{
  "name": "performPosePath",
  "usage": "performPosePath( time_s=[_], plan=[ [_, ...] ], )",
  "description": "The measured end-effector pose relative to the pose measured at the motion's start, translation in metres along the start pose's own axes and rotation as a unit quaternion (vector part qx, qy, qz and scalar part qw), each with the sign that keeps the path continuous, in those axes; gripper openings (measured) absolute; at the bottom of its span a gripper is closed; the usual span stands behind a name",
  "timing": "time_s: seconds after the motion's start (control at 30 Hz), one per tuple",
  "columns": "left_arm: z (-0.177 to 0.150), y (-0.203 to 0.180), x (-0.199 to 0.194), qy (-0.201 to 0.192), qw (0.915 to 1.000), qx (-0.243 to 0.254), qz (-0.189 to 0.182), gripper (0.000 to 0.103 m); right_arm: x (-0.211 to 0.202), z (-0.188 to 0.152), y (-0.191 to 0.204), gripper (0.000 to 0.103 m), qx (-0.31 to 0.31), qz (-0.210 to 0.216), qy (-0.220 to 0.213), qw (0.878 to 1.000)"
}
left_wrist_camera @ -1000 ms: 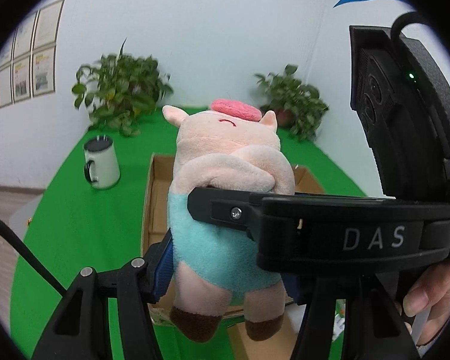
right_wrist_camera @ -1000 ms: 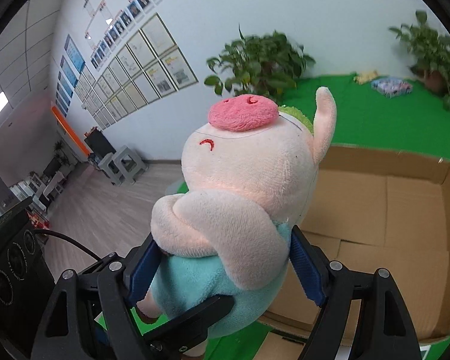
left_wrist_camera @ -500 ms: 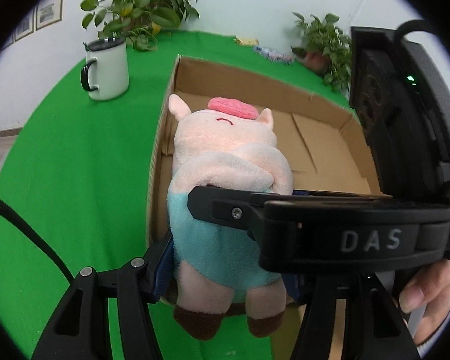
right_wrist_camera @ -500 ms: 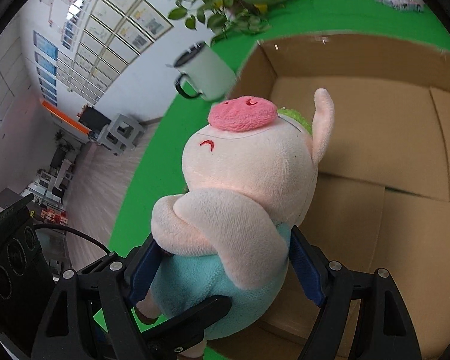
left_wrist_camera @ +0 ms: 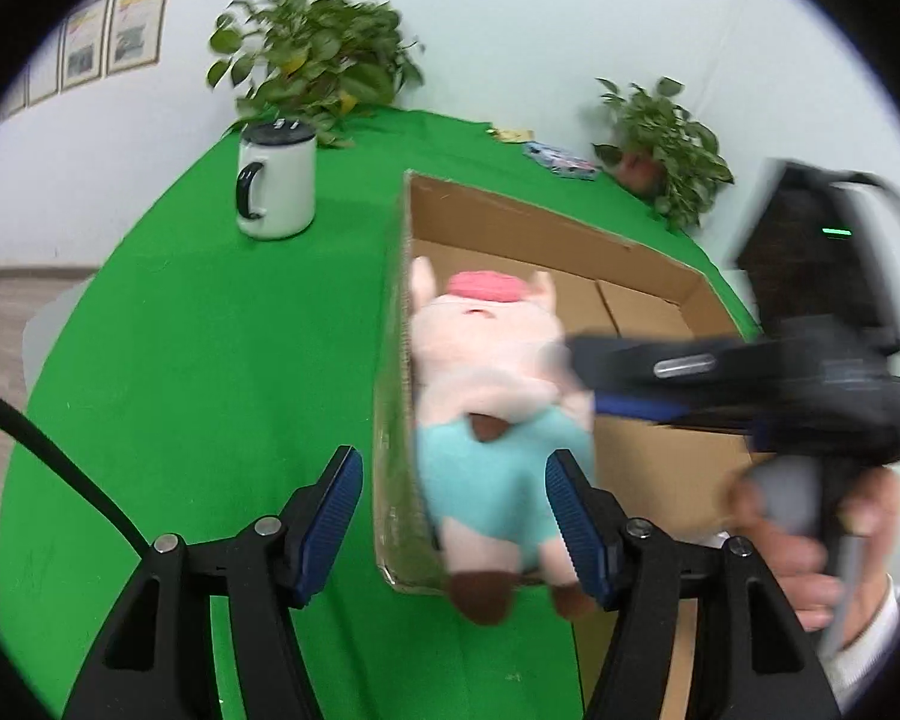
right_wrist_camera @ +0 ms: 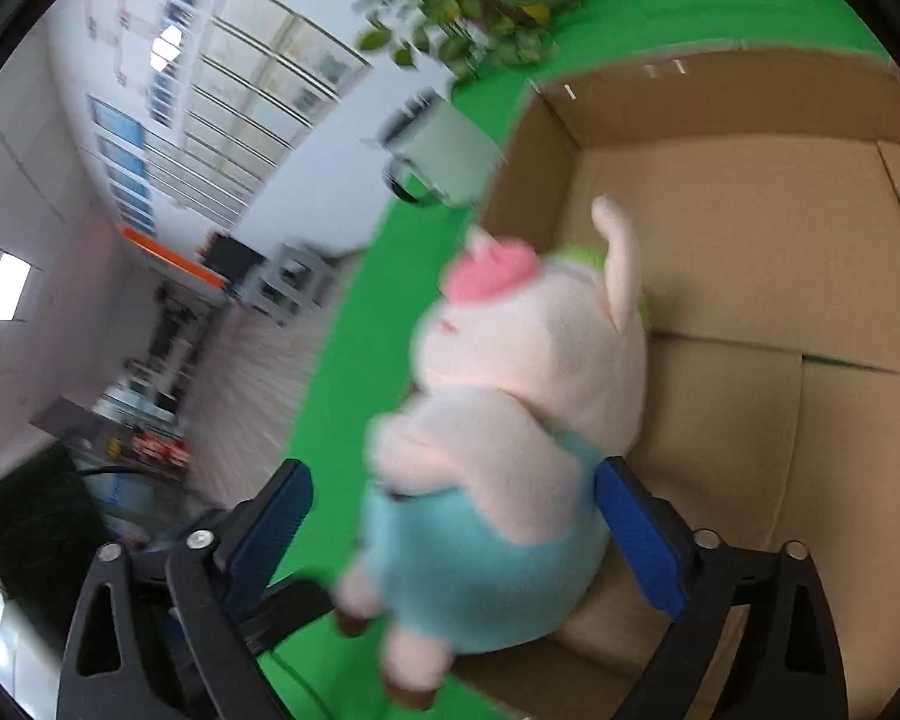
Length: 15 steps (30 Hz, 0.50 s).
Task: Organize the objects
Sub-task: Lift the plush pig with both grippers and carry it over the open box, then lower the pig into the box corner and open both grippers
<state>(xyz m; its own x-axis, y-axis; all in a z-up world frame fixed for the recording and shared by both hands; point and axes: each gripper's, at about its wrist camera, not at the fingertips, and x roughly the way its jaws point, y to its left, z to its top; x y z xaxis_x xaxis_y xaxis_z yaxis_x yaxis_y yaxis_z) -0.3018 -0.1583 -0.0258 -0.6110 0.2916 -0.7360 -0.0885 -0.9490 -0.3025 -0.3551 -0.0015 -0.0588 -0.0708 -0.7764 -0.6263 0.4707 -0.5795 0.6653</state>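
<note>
A pink plush pig (left_wrist_camera: 492,396) in a teal outfit lies blurred over the near left corner of an open cardboard box (left_wrist_camera: 510,222), legs hanging past the near rim. My left gripper (left_wrist_camera: 459,516) is open with its blue pads either side of the pig's body. My right gripper (right_wrist_camera: 456,531) is also open, its pads wide around the pig (right_wrist_camera: 528,396), and it shows as a black body at the right of the left wrist view (left_wrist_camera: 750,390). The box floor (right_wrist_camera: 750,276) lies behind the pig.
A white mug with a black handle (left_wrist_camera: 276,186) stands on the green table (left_wrist_camera: 198,360) left of the box. Two potted plants (left_wrist_camera: 312,60) (left_wrist_camera: 666,138) and small packets (left_wrist_camera: 561,159) sit at the far edge. A hand (left_wrist_camera: 810,516) holds the right gripper.
Both grippers have opened and let go of the pig. It has dropped away from the cameras onto the box's near left corner. Both views are blurred by motion.
</note>
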Motion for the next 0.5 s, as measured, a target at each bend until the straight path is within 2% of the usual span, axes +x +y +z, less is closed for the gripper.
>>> performPosePath(
  time_s=[0.03,0.07,0.13,0.2,0.27,0.37,0.43,0.5],
  plan=[
    [0.000,0.003,0.004,0.004,1.0000,-0.003,-0.004,0.061,-0.011,-0.001,0.002,0.098,-0.002,-0.002,-0.012,1.000],
    [0.000,0.006,0.010,0.012,0.9999,-0.006,-0.008,0.049,-0.020,-0.003,0.003,0.098,-0.002,-0.007,-0.024,1.000],
    [0.001,0.014,0.023,0.028,0.9992,-0.019,-0.020,0.038,-0.053,-0.010,0.006,0.098,-0.001,-0.029,-0.051,0.998],
    [-0.001,0.021,0.024,0.022,0.9985,-0.032,-0.038,0.037,-0.088,-0.030,0.004,0.098,-0.013,-0.074,-0.087,0.993],
    [-0.003,0.023,0.022,0.020,0.9973,-0.040,-0.059,0.025,-0.131,-0.055,-0.003,0.098,-0.026,-0.157,-0.134,0.978],
    [-0.003,0.023,0.025,0.023,0.9974,-0.036,-0.058,0.019,-0.197,-0.091,-0.022,0.098,-0.026,-0.271,-0.171,0.947],
    [-0.002,0.021,0.025,0.027,0.9981,-0.032,-0.046,0.014,-0.233,-0.107,-0.054,0.098,0.003,-0.328,-0.181,0.927],
    [-0.001,0.022,0.025,0.032,0.9983,-0.032,-0.038,0.010,-0.253,-0.113,-0.089,0.094,0.040,-0.350,-0.161,0.922]
  ],
)
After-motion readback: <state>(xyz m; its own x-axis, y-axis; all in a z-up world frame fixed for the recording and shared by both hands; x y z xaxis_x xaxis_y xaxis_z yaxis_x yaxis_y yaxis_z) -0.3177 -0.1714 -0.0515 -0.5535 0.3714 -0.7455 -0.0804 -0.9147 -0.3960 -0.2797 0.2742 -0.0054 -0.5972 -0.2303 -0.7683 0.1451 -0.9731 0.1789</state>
